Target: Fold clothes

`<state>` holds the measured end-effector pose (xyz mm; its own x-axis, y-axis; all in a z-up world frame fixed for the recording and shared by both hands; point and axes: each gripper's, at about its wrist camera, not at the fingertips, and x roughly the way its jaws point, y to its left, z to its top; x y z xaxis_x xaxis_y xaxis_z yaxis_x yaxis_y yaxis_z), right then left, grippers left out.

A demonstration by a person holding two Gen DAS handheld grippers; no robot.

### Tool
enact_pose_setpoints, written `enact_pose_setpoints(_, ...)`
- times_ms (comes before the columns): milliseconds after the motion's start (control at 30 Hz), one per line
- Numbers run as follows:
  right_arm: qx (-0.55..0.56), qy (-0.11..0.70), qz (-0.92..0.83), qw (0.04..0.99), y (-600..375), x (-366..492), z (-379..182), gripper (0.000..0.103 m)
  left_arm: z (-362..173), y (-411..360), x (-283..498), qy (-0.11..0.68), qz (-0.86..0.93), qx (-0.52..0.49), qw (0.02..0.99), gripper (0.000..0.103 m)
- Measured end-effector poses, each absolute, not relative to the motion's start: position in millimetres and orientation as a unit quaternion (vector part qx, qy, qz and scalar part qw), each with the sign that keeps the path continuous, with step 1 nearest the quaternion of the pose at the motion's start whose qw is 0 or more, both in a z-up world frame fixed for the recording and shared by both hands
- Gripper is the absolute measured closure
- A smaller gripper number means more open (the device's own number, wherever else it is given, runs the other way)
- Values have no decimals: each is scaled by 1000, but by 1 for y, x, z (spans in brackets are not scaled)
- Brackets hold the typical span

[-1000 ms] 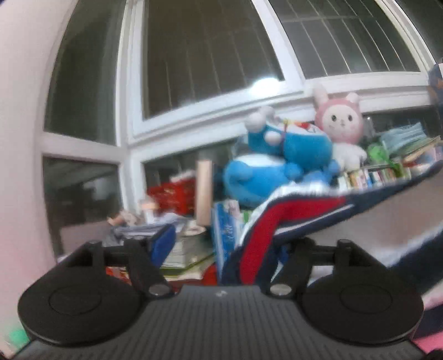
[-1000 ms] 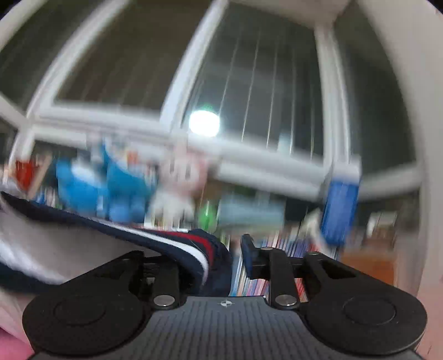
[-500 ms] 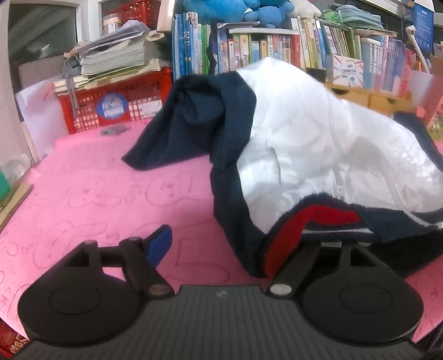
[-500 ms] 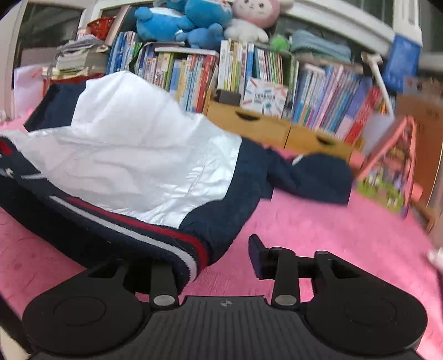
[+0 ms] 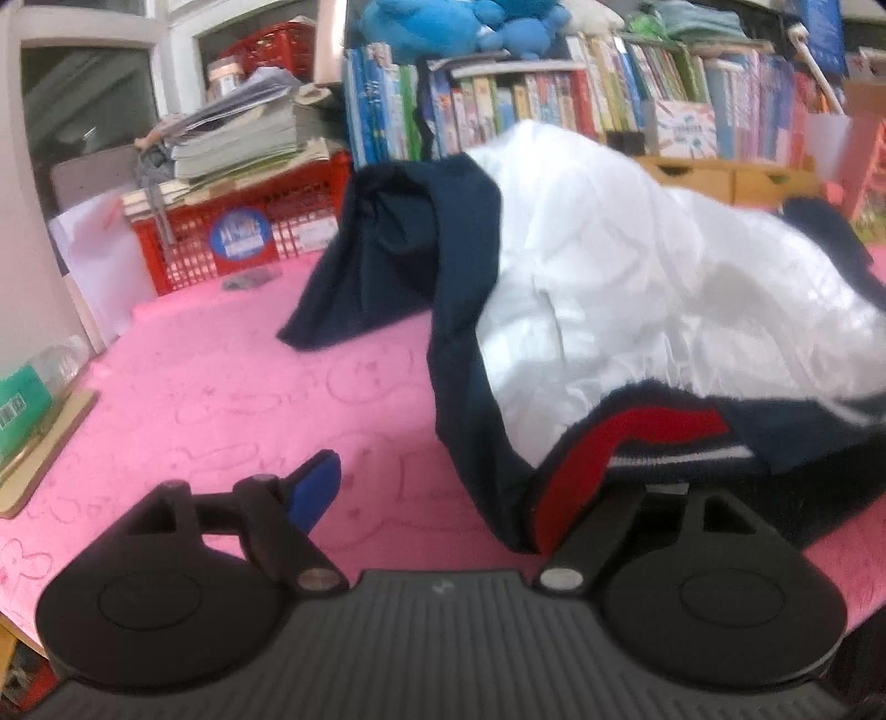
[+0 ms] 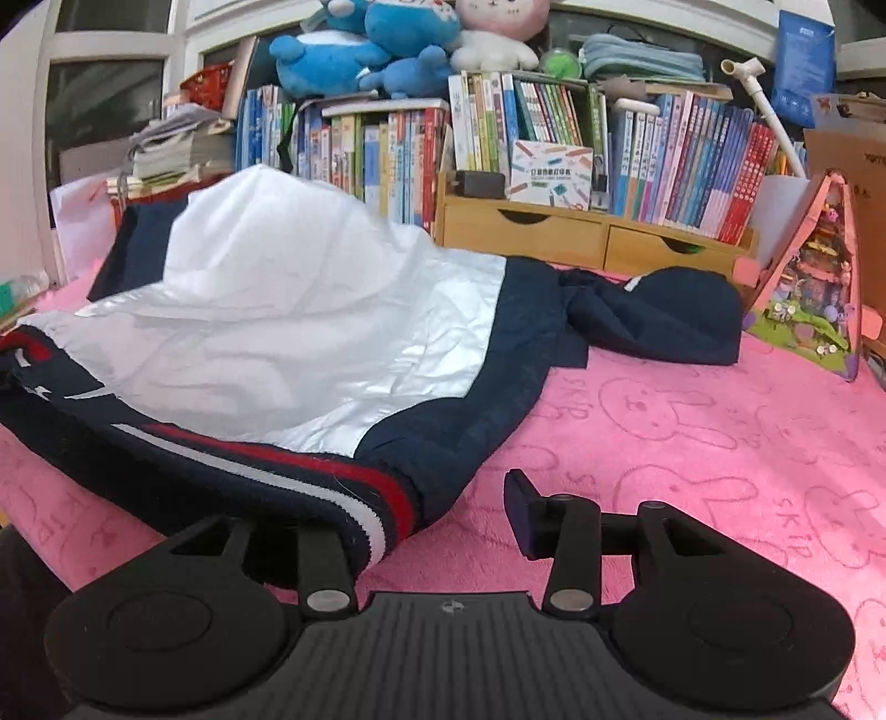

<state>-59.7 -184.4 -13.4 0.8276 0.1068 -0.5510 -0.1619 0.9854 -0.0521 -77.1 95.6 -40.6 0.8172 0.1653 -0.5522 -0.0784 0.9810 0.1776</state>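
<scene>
Jacket spread on the pink surface

The navy-and-white jacket (image 5: 609, 288) lies mid-frame on the pink surface (image 6: 692, 432); left gripper (image 5: 476, 487) and right gripper (image 6: 432, 515) jaws are opening, striped hem (image 6: 332, 476) draped between, unclamped.

jacket (image 6: 310, 310) heaped on blanket (image 6: 692, 443); books (image 6: 554, 133) behind, plush toys (image 6: 354, 50) atop, crate (image 5: 243, 232) far left.

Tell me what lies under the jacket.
The jacket lies on a pink bunny-print blanket, which shows all around it. Whatever sits directly beneath the puffed-up white panel is covered.
</scene>
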Motion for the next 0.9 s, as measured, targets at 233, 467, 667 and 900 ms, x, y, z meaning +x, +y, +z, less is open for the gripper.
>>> enact_pose_setpoints(233,-171,251,21,953,-158,-85,-12,52,-43,75,-83,274,32,114,954,18)
enact_pose_setpoints(467,-202,195,148,948,-88,-85,-11,47,-25,77,-69,245,37,59,967,20)
enact_pose_setpoints(667,-233,166,139,948,-59,-73,-6,30,-7,78,-65,212,31,67,974,20)
enact_pose_setpoints(900,-192,265,-29,944,-138,-73,-17,29,-37,90,-62,270,31,54,961,15)
